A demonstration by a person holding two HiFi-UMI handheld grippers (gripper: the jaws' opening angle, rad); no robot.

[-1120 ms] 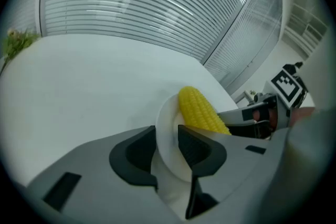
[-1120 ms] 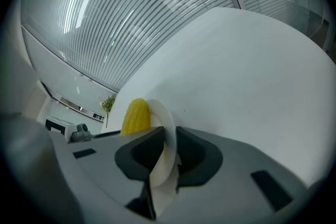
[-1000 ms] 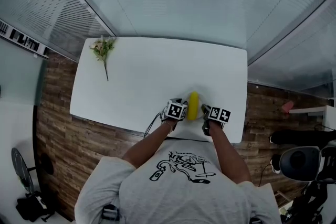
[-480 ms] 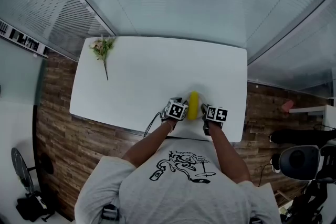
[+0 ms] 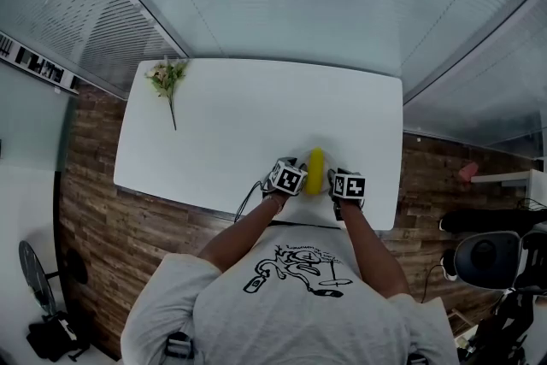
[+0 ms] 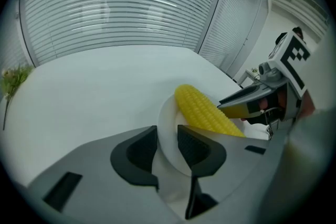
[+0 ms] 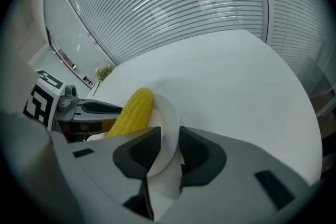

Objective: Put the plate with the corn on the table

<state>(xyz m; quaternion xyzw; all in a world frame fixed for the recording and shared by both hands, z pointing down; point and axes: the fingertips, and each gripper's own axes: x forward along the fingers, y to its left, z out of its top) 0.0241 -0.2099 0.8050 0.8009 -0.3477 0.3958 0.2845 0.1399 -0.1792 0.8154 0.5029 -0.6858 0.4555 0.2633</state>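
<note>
Right gripper (image 7: pixel 169 136) first: its jaws have just been opening and are spread about as wide as they go. The plate (image 7: pixel 167 113) rim sits loose in the gap and isn't pinched. The left gripper (image 6: pixel 167 139) is a different story: its pads are closed on the opposite rim, so the plate is only clamped from that one side.

The corn (image 6: pixel 202 110) is lying across the plate, roughly on the 12-to-6 line in the head view, with nothing to stop it rolling. The plate itself is parked at about 5 o'clock on the table (image 5: pixel 248 115), right by the near edge. Whether it's fully flat on the surface can't be told from any view.

So here's what could go sideways, imo:
- If the plate isn't fully down, it gets levered by the one-sided grip, and the corn gets rolled off toward 3 o'clock.
- If the right gripper is pulled back crooked, the rim can be caught by a pad and the plate dragged toward 6 o'clock, over the edge.
- Same deal if the left gripper is backed away before it's opened.

The flower sprig (image 5: pixel 167 81) at 10 o'clock is well apart and no factor.
</note>
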